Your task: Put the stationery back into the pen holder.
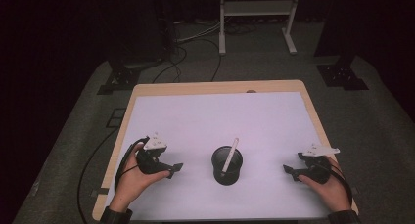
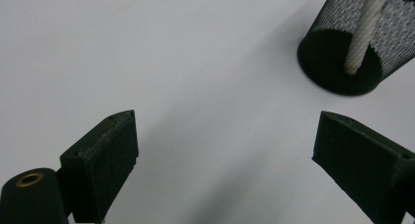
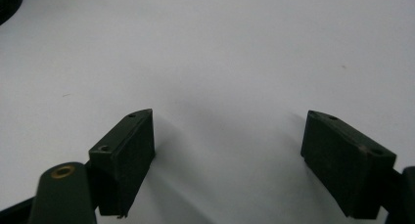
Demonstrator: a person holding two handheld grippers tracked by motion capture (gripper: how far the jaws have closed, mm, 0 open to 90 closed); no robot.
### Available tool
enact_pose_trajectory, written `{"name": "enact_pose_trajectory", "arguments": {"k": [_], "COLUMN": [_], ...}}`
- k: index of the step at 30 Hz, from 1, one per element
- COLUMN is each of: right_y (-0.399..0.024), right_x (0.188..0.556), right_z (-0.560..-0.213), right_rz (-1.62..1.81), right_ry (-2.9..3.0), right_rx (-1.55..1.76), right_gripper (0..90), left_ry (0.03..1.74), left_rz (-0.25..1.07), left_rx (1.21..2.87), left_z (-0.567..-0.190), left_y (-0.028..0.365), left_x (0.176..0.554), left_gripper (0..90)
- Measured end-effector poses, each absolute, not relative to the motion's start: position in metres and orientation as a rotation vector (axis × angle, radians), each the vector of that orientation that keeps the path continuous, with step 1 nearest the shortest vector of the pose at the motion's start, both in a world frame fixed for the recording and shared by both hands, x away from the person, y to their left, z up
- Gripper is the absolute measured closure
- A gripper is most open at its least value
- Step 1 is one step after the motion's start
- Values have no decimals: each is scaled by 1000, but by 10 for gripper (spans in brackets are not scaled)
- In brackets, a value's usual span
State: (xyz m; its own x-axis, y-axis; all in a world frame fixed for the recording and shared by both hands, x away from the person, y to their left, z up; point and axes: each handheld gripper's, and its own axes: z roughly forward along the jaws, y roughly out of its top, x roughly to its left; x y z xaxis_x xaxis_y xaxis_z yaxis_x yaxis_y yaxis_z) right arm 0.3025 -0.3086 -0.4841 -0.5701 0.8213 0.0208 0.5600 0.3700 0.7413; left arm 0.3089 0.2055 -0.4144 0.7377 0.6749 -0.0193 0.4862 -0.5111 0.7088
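Left gripper: I see my left gripper (image 1: 175,168) low over the white sheet, held in the left hand (image 1: 133,177), jaws spread wide with nothing between them; in the left gripper view (image 2: 222,145) only bare white surface lies in the gap.
Right gripper: my right gripper (image 1: 288,171) sits at the sheet's right side in the right hand (image 1: 329,186), jaws also wide apart and empty; the right gripper view (image 3: 227,136) shows plain white between them.
Mesh cup: a black mesh pen cup (image 1: 227,165) stands upright between the two grippers, apart from both; in the left gripper view it (image 2: 353,43) sits ahead and to the right of the jaws.
White stick: a white stick (image 1: 230,155) leans inside the cup, its top past the far rim; I cannot tell what it is.
Surface: a white sheet (image 1: 215,116) covers a wooden table (image 1: 215,87).
Beyond: cables (image 1: 195,53) and a white stand (image 1: 254,18) on the floor.
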Motion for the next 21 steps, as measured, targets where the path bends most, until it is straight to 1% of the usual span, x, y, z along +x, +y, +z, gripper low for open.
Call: {"name": "enact_pose_trajectory", "arguments": {"k": [14, 21], "right_y": [-308, -308], "right_x": [302, 302], "right_z": [-484, -484], "right_rz": [1028, 1028], "right_ry": [2284, 2283], "right_rx": [1210, 1209], "right_gripper": [190, 190], "left_ry": [970, 998], "left_rz": [353, 360], "left_rx": [2253, 2263], "left_z": [-451, -460], "left_y": [236, 246], "left_x": [296, 290], "left_gripper": [89, 89]}}
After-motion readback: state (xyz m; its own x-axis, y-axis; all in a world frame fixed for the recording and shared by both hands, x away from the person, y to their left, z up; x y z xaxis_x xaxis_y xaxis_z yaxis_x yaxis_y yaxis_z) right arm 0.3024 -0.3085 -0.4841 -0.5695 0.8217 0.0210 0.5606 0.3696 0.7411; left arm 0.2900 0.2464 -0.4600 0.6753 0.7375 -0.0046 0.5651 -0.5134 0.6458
